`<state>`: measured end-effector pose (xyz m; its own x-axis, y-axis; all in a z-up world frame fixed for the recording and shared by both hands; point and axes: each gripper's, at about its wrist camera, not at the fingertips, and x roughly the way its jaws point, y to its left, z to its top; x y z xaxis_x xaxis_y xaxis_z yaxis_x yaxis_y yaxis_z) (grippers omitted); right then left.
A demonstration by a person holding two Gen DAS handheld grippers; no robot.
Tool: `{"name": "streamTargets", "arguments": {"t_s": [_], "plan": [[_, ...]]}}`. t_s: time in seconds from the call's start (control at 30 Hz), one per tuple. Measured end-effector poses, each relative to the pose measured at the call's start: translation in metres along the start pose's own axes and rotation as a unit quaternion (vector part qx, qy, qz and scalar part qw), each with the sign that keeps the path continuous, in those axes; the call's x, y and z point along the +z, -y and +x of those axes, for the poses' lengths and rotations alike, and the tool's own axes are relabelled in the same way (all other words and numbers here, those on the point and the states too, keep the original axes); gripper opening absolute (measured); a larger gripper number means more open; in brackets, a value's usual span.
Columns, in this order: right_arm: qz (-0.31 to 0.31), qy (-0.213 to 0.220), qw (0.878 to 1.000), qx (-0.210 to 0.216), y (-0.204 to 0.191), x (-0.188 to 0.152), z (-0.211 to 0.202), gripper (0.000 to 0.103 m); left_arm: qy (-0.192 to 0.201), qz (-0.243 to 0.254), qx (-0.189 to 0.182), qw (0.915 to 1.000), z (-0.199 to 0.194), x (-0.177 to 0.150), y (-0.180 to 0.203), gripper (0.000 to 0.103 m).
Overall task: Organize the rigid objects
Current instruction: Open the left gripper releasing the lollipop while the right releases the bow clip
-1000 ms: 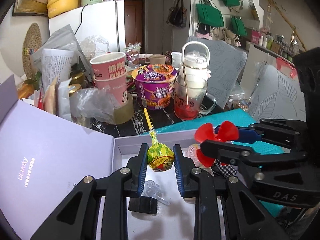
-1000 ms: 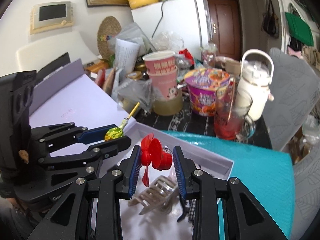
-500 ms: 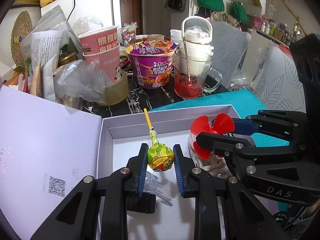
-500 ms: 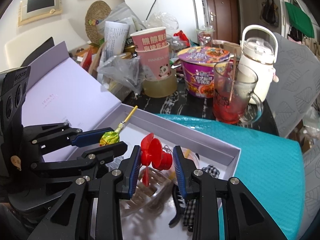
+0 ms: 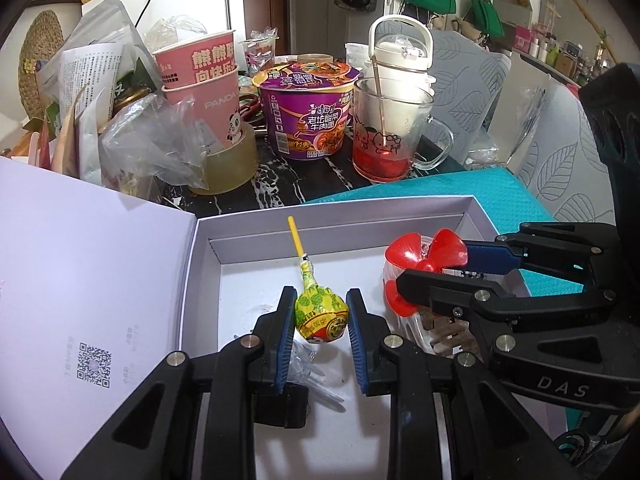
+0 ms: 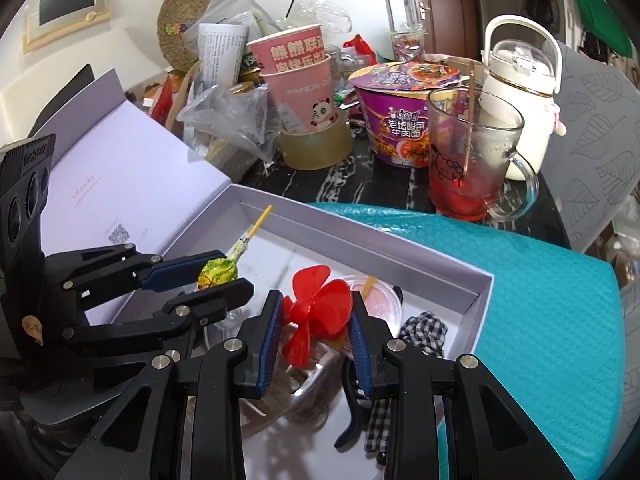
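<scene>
My left gripper [image 5: 320,320] is shut on a yellow-green wrapped lollipop [image 5: 320,314] with a yellow stick, held over the open white box [image 5: 360,210]. My right gripper [image 6: 316,320] is shut on a small red fan propeller [image 6: 314,312] and holds it over the same box, just right of the left gripper. The lollipop also shows in the right wrist view [image 6: 218,274], and the red propeller in the left wrist view [image 5: 424,256]. In the box lie a clear hair claw [image 6: 296,384], a small clear cup [image 6: 378,306], a checked fabric piece [image 6: 424,330] and a black block [image 5: 280,406].
The box lid [image 5: 80,280] stands open on the left. The box sits on a teal mat [image 6: 540,300]. Behind it stand a tape roll [image 5: 228,164], pink paper cups [image 5: 204,80], a purple noodle bowl [image 5: 312,112], a glass mug with red liquid [image 5: 388,136] and a white kettle [image 5: 404,52].
Both grippers have come lower and further in over the box while still holding the lollipop and the propeller. More of the box floor shows now.
</scene>
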<state>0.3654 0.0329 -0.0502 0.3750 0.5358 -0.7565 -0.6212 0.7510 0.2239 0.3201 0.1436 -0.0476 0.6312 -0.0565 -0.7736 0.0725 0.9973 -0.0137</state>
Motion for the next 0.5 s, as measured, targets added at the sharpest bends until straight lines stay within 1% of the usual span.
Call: {"name": "streamTargets", "arguments": {"t_s": [0.2, 0.27, 0.33, 0.43, 0.5], "plan": [[-0.027, -0.02, 0.999, 0.006, -0.004, -0.003, -0.002, 0.032, -0.003, 0.012, 0.007, 0.9999, 0.001, 0.0, 0.005, 0.025], [-0.034, -0.025, 0.999, 0.006, -0.005, -0.004, -0.003, 0.032, -0.013, 0.01, -0.001, 0.9999, 0.003, 0.0, 0.005, 0.025], [-0.037, -0.029, 0.999, 0.008, -0.004, -0.004, -0.004, 0.032, -0.028, 0.005, -0.019, 0.9994, 0.009, -0.001, 0.005, 0.025], [-0.027, -0.031, 0.999, 0.013, -0.001, -0.004, -0.004, 0.032, -0.039, -0.004, -0.018, 0.9991, 0.018, -0.003, 0.004, 0.025], [-0.029, -0.033, 0.999, 0.012, -0.002, -0.004, -0.004, 0.033, -0.041, -0.011, -0.026, 0.9988, 0.018, -0.003, 0.004, 0.025]]}}
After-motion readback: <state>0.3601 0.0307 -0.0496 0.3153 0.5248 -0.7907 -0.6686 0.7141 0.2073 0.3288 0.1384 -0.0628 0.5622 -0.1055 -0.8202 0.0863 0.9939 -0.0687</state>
